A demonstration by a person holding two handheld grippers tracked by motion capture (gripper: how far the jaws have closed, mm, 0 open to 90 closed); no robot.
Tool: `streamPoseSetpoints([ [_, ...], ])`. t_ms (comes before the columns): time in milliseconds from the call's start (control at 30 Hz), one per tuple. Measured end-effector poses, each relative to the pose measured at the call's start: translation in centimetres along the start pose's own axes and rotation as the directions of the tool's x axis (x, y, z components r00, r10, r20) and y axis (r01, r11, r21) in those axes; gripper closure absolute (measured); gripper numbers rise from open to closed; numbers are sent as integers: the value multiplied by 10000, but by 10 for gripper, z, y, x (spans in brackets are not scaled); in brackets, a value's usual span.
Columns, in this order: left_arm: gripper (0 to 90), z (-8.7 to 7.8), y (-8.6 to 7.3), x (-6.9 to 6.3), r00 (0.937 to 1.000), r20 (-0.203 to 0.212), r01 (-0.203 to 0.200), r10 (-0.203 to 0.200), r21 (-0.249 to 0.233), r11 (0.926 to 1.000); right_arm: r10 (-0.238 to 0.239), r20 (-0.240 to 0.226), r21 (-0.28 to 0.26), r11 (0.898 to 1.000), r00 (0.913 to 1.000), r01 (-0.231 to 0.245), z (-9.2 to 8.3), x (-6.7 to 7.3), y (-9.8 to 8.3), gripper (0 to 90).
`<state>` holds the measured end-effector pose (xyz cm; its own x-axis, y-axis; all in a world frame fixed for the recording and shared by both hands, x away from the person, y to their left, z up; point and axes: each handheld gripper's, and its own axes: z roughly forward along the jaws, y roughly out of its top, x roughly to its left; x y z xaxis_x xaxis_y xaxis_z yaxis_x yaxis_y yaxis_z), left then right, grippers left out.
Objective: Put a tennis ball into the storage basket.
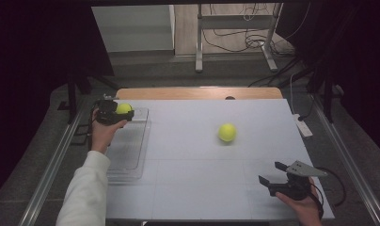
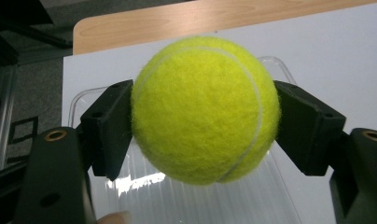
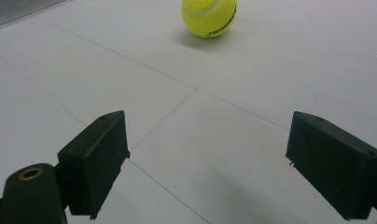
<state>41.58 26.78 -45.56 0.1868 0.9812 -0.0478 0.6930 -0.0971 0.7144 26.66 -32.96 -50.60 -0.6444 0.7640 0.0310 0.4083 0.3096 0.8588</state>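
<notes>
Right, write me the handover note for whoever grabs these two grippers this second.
Left gripper: shut on a tennis ball, held above the far end of the clear plastic tray at the table's left edge.
Right gripper: open, holding nothing, low over the near right of the white table.
Second tennis ball: loose on the table, right of centre, ahead of the right gripper.
Done: first ball picked up.
Left: probably release it into the tray, then fetch the second ball.

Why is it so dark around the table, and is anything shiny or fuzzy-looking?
High view: light falls on the white table, the surroundings stay dark, and the loose tennis ball looks slightly soft. Left gripper view: a bright glare patch on the clear tray under the held tennis ball. Right gripper view: the loose ball casts a faint shadow.
</notes>
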Motion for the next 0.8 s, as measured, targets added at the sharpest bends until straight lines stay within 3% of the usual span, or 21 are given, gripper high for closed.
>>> streamPoseSetpoints([
  [800, 268, 19, -12, 4, 9999, -94, -128, 140, 1185, 9929, 18, -15, -12, 10000, 10000, -18, 0, 0, 0, 128],
])
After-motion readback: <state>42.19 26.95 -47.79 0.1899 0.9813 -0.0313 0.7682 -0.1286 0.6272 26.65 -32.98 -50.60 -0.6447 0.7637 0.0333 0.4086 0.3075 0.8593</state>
